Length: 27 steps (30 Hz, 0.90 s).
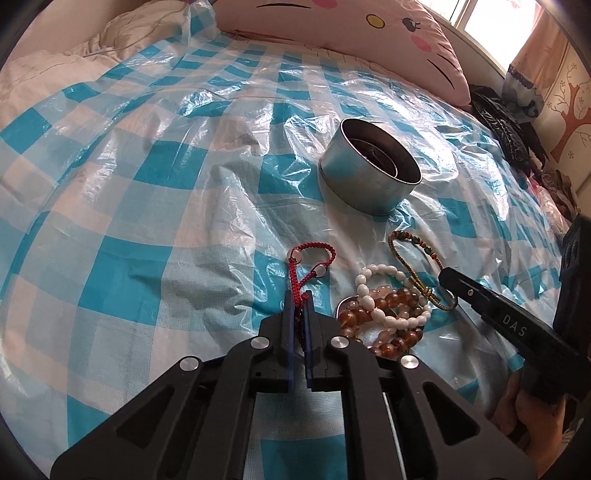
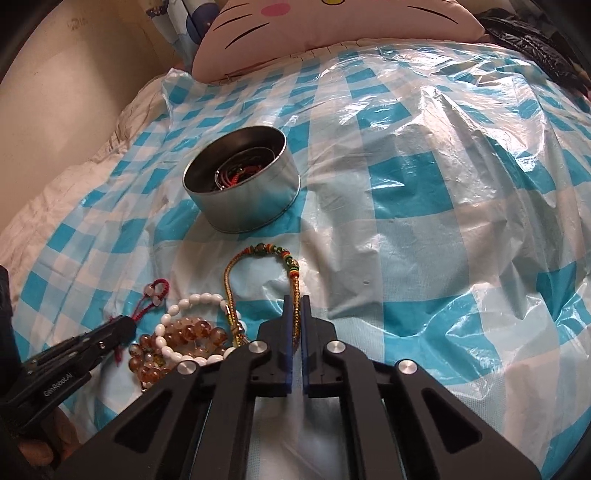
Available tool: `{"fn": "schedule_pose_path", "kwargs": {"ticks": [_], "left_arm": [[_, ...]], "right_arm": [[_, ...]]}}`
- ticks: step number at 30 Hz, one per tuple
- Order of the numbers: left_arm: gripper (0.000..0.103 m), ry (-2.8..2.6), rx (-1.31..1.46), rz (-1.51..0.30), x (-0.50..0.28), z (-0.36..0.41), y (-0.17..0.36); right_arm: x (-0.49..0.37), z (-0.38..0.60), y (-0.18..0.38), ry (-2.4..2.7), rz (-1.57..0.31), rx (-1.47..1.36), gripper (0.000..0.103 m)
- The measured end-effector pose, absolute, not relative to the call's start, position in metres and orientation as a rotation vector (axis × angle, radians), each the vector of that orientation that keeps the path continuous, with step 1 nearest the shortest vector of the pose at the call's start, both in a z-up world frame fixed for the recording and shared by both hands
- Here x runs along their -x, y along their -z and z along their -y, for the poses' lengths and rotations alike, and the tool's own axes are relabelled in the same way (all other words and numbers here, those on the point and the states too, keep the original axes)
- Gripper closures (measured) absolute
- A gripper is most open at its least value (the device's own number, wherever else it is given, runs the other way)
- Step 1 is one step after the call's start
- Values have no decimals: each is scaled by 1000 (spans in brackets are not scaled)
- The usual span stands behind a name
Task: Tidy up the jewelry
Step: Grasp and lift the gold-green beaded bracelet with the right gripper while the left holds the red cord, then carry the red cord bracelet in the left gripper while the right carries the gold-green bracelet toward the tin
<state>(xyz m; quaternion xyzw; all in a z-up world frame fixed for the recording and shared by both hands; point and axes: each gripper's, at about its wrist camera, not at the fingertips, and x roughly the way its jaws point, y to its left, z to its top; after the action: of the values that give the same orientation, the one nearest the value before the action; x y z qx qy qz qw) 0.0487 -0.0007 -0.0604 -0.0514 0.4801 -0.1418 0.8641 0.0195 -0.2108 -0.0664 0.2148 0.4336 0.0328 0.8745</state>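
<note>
Checked sheet [image 1: 155, 158]: a blue-and-white plastic cover, crinkled and shiny, fills most of both views and carries everything else.
Cat-face pillow [image 1: 332, 22]: pink, with whiskers and a yellow nose, along the top edge of the left wrist view; it also shows at the top centre of the right wrist view.
Round tin [image 1: 364, 184]: plain metal with no lid on it, right of centre in the left wrist view and left of centre in the right wrist view. Some red and dark cord lies inside; what else is in it cannot be made out.
Left gripper [image 1: 300, 299]: low centre of its own view, fingers drawn nearly together and pinching the cord of the red bracelet [image 1: 314, 258], whose loop with two pale beads lies on the sheet just ahead of the tips.
Right gripper [image 2: 294, 302]: low centre of its own view, fingers nearly closed and clamped on one side of the gold braided bracelet [image 2: 258, 254], which loops forward towards the tin.
Bead pile [image 1: 384, 317]: a white bead bracelet [image 1: 373, 291] and amber bead strands [image 1: 395, 299] heaped together between the two grippers, touching the gold braided bracelet.
</note>
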Motion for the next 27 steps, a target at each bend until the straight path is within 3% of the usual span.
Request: {"fn": "schedule_pose_path", "kwargs": {"ticks": [14, 27], "left_arm": [[99, 295, 36, -830, -28, 6, 30], [99, 353, 119, -798, -28, -3, 24]], "right_arm": [[-5, 228, 45, -146, -768, -591, 99], [-1, 230, 39, -175, -721, -605, 99]]}}
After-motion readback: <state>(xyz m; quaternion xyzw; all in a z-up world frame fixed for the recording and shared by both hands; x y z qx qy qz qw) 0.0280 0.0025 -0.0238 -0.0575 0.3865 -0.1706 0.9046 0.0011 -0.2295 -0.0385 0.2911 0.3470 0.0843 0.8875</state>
